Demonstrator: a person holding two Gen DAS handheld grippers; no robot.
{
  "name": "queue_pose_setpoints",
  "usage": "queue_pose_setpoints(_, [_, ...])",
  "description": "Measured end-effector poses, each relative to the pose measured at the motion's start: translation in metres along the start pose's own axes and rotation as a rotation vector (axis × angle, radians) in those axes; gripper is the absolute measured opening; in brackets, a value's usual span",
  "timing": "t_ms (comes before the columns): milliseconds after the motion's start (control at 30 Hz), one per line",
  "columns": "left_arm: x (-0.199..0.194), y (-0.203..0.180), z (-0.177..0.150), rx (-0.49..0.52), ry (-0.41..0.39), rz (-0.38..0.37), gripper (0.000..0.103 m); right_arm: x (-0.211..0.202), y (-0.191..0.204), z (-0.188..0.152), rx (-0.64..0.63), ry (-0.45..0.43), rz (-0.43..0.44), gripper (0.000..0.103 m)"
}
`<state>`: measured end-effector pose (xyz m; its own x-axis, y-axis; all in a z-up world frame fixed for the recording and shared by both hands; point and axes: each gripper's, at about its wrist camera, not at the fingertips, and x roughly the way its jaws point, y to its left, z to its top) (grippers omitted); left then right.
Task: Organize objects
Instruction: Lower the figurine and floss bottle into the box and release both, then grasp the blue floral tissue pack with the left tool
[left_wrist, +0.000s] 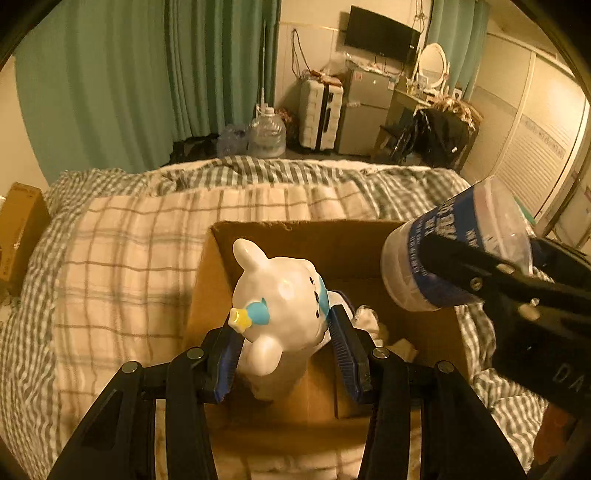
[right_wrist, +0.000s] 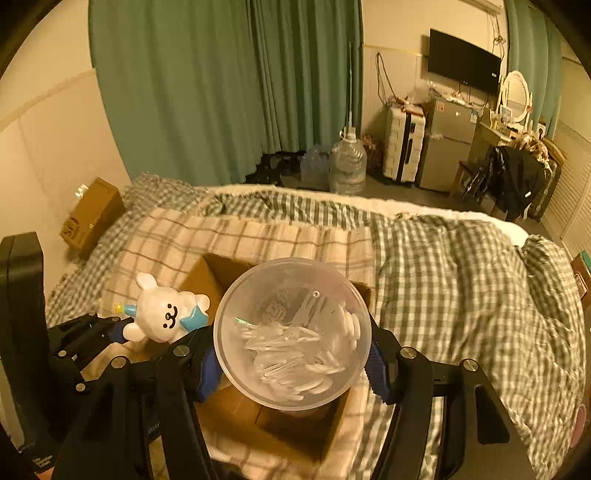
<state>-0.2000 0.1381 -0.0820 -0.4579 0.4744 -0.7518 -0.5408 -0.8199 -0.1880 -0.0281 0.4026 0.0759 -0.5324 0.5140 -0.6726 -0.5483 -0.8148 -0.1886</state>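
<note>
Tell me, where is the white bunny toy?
The white bunny toy is pinched in the left gripper above the cardboard box, left of the clear tub.

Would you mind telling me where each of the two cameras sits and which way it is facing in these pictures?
Left wrist: sits on the left gripper, looking forward along its fingers, which clamp the white bear figurine over the cardboard box; the right gripper shows at right, holding the clear container.
Right wrist: sits on the right gripper, looking forward over the container's lid; the left gripper shows at left.
Shared: figurine, container, box, checked bedding, green curtain.
</note>
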Motion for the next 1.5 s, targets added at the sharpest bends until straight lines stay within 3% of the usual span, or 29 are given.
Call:
queue_pose_setpoints(233, [0.024, -0.001, -0.004, -0.003, 0.018, -0.004, 0.051, 0.034, -0.019, -0.004, 0.076, 0.027, 0.025, 0.062])
queue_pose_setpoints(267, [0.023, -0.001, -0.005, 0.001, 0.02, -0.003, 0.059, 0.034, -0.021, -0.005, 0.085, 0.026, 0.022, 0.062])
queue_pose_setpoints(300, [0.023, -0.001, -0.006, 0.001, 0.02, 0.003, 0.075, 0.033, -0.024, -0.004, 0.095, 0.021, 0.027, 0.065])
queue_pose_setpoints(367, [0.015, 0.0, -0.007, -0.003, 0.006, 0.028, 0.091, 0.026, -0.027, -0.003, 0.111, -0.008, 0.028, 0.081])
queue_pose_setpoints(400, [0.009, 0.001, -0.008, -0.007, -0.011, 0.034, 0.092, 0.018, -0.029, -0.001, 0.12, -0.031, 0.025, 0.089])
queue_pose_setpoints(433, [0.003, 0.003, -0.009, -0.01, -0.022, 0.035, 0.092, 0.012, -0.03, 0.0, 0.125, -0.042, 0.023, 0.09])
queue_pose_setpoints(567, [-0.025, 0.009, -0.011, -0.024, -0.028, 0.057, 0.093, -0.017, -0.032, 0.003, 0.125, -0.071, 0.006, 0.09])
queue_pose_setpoints(733, [-0.078, 0.007, -0.013, -0.012, -0.093, 0.093, 0.095, -0.066, -0.033, 0.0, 0.125, -0.112, -0.023, 0.09])
queue_pose_setpoints(800, [-0.1, 0.005, -0.016, -0.009, -0.121, 0.108, 0.099, -0.089, -0.032, -0.003, 0.122, -0.129, -0.032, 0.09])
queue_pose_setpoints(1100, [-0.179, 0.003, -0.053, -0.042, -0.2, 0.155, 0.103, -0.179, -0.016, -0.035, 0.076, -0.182, -0.044, 0.09])
queue_pose_setpoints(1300, [-0.193, 0.013, -0.097, -0.102, -0.197, 0.18, 0.103, -0.204, -0.004, -0.073, 0.049, -0.168, -0.05, 0.09])
queue_pose_setpoints(1500, [-0.173, 0.024, -0.14, -0.18, -0.188, 0.192, 0.103, -0.177, 0.011, -0.119, 0.007, -0.086, -0.062, 0.09])
